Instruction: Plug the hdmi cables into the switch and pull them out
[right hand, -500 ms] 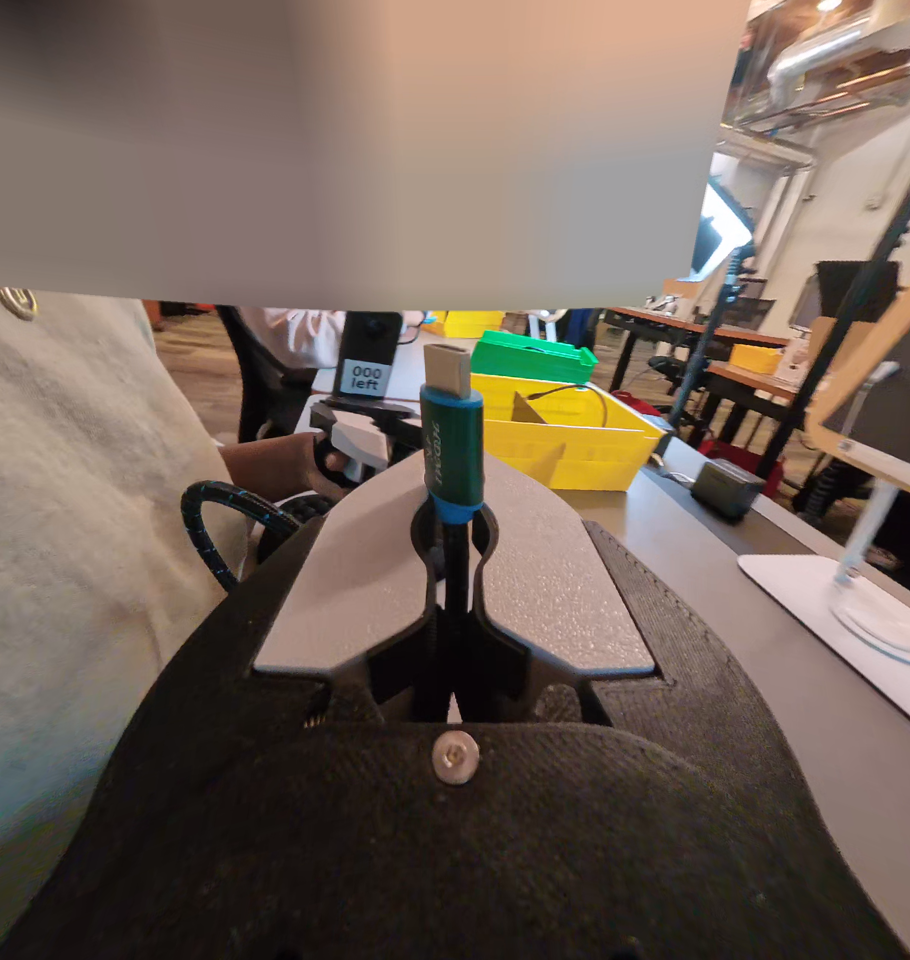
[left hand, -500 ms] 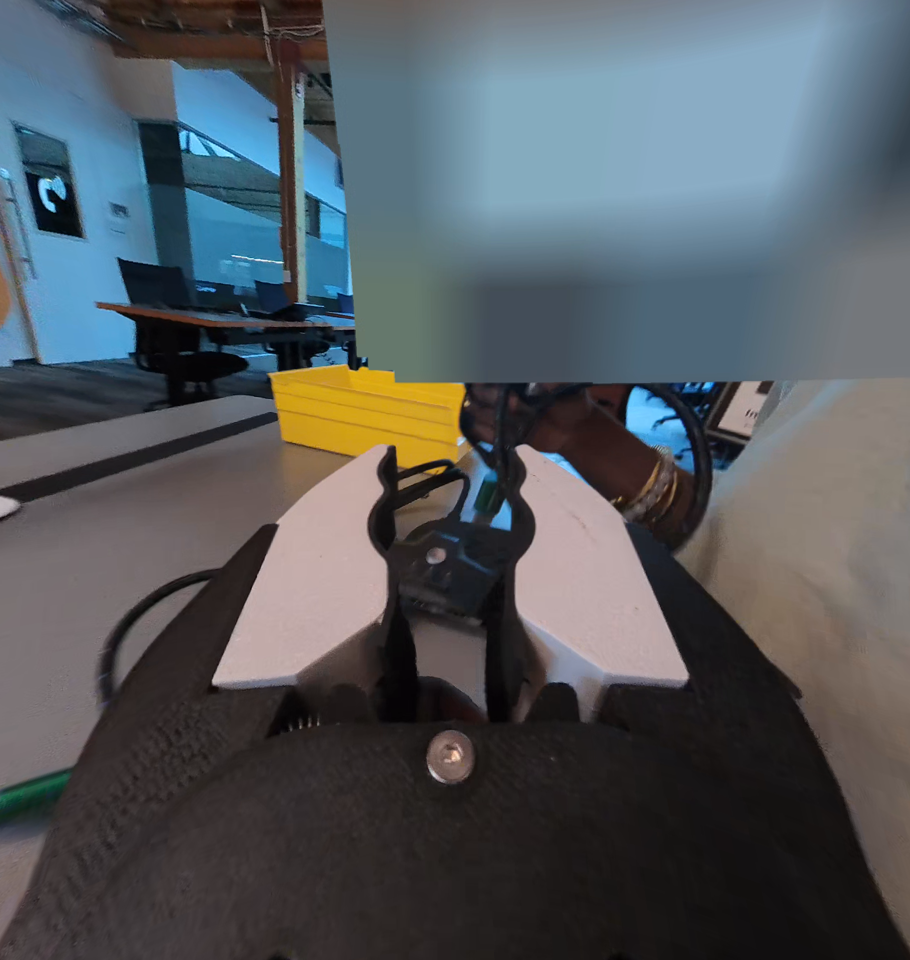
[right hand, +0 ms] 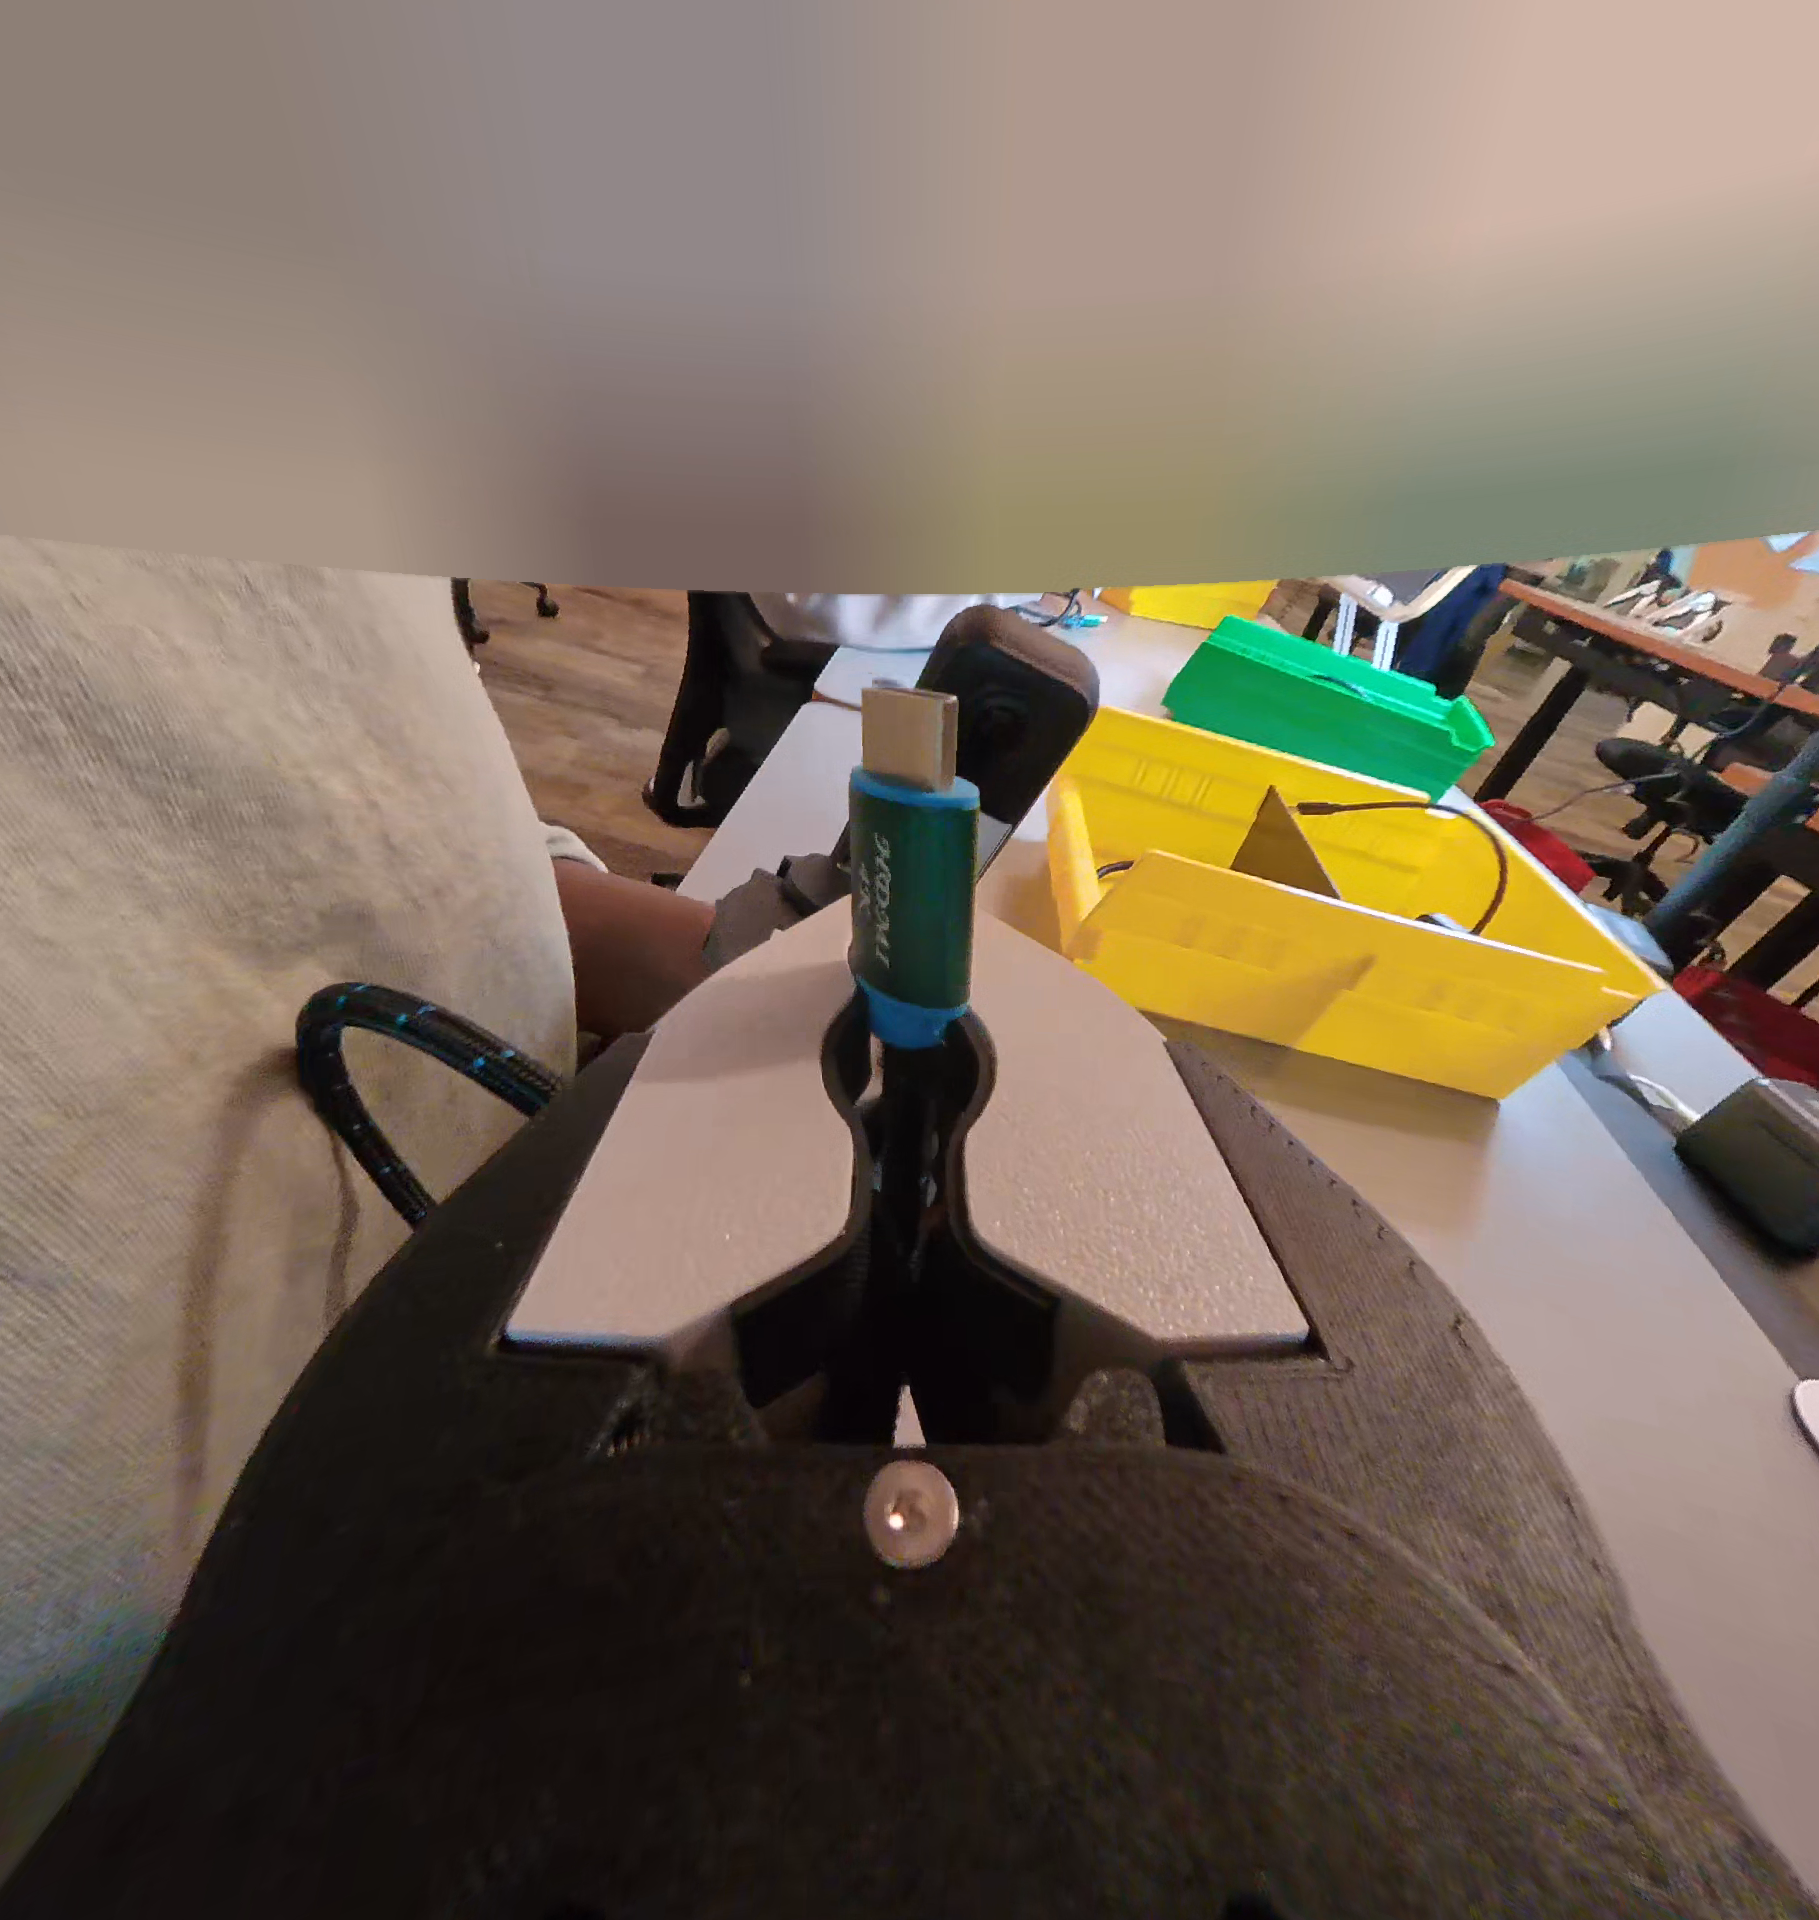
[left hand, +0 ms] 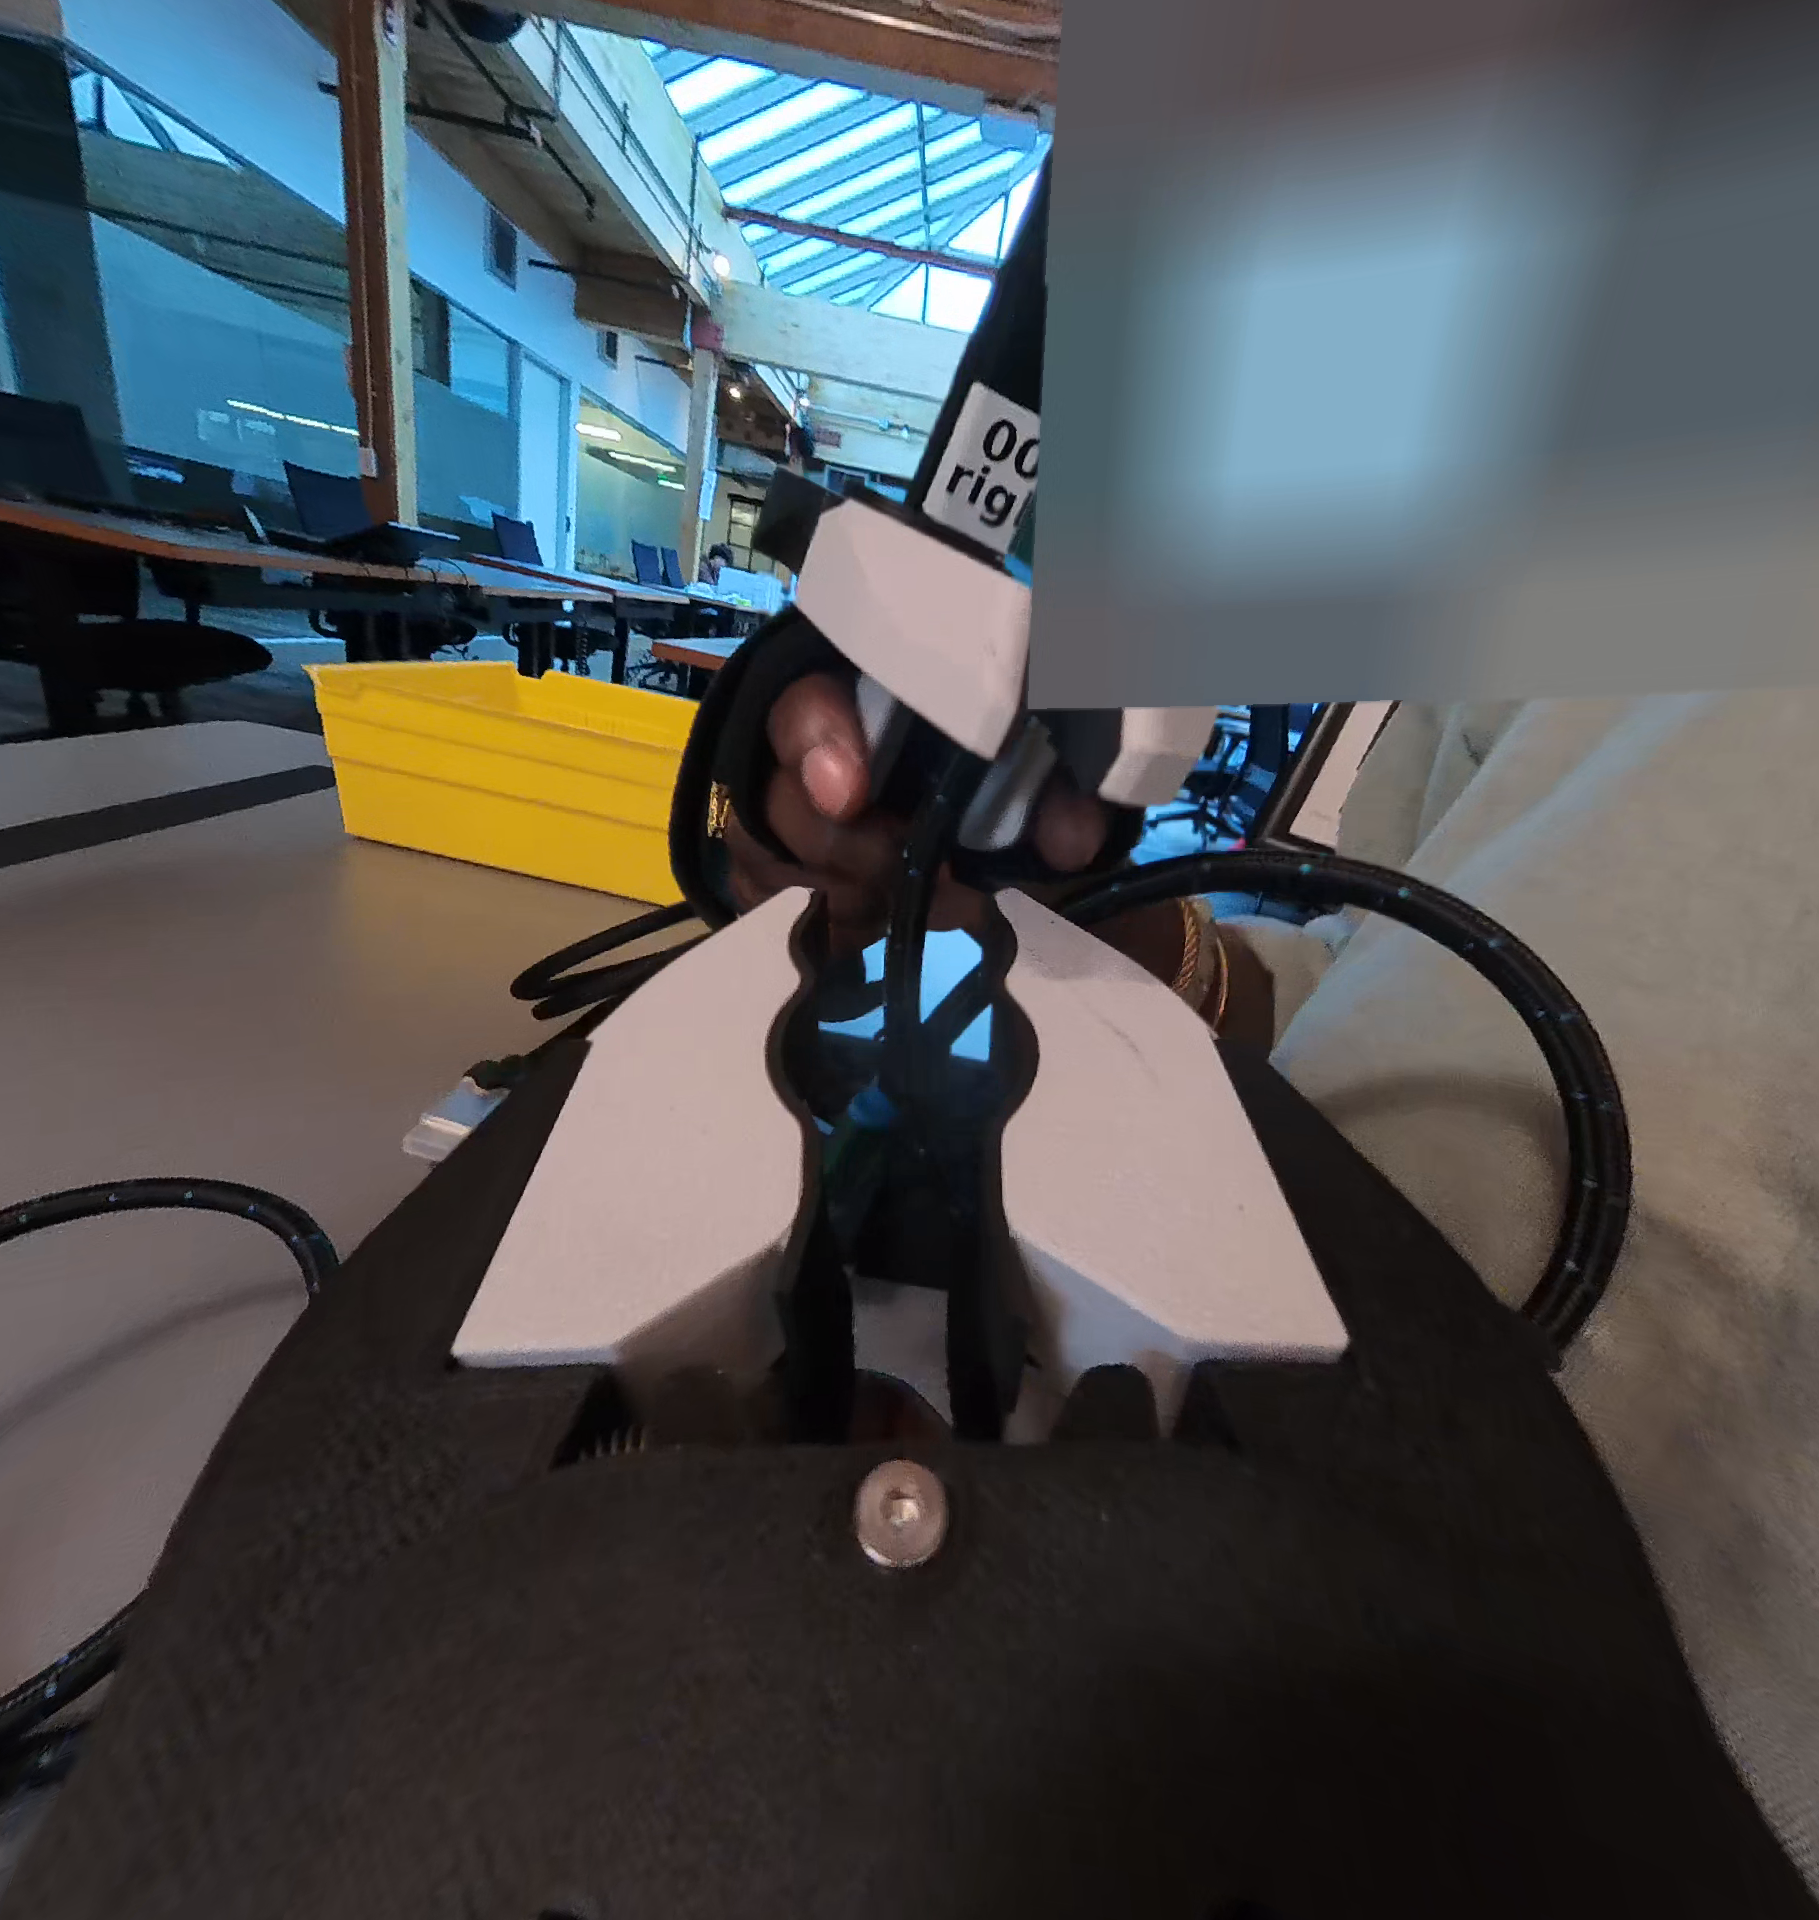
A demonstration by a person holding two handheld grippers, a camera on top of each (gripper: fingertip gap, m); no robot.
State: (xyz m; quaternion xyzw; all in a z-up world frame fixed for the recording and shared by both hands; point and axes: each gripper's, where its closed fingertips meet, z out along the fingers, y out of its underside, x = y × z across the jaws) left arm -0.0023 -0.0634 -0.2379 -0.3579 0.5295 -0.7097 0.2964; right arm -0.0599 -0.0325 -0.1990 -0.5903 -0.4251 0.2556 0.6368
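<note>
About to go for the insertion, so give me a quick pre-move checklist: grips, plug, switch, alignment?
1. Grip: right gripper shut on cable below green plug: ok.
2. Plug's metal tip bare, unobstructed: ok.
3. Hold: left gripper clamping black switch: ok.
4. Free port on switch visible: cannot tell, too dark.
5. Plug lined up with switch: not ok; switch absent from right wrist view.

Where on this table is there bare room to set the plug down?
Bare table lies left of the left gripper, in front of the yellow bin. Another patch sits between the right gripper and the grey box. Cables crowd the middle.
</note>
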